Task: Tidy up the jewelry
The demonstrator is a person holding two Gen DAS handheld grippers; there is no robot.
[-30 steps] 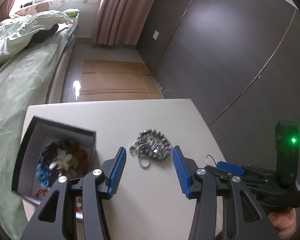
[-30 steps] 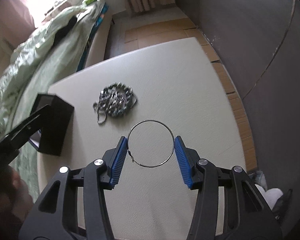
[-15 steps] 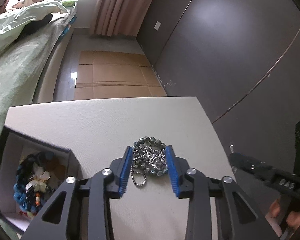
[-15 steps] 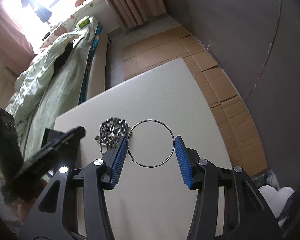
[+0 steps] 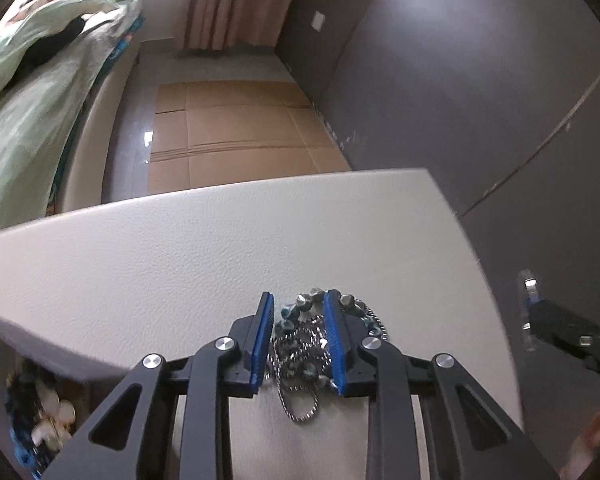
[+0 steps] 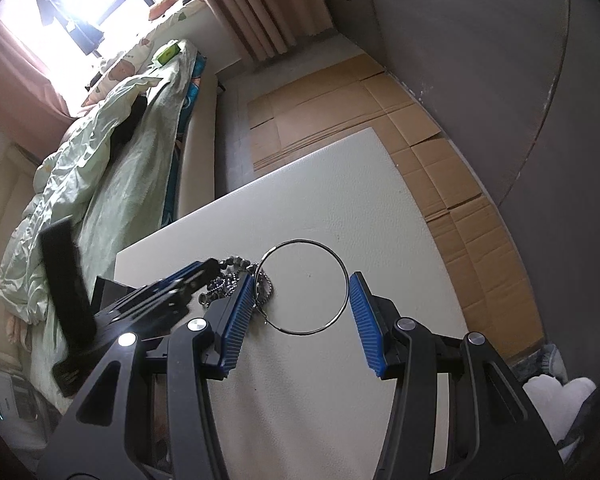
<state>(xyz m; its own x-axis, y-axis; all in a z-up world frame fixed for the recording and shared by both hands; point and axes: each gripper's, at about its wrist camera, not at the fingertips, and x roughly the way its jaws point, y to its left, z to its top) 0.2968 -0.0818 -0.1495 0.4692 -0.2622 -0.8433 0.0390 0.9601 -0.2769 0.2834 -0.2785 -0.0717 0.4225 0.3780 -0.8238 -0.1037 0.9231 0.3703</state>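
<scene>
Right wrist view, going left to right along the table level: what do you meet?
Left gripper → beaded chain jewelry → thin wire hoop → bare white table → cardboard on the floor.

Left gripper and right gripper: black angular linkage arms, silver screws, ribbed blue pads.
</scene>
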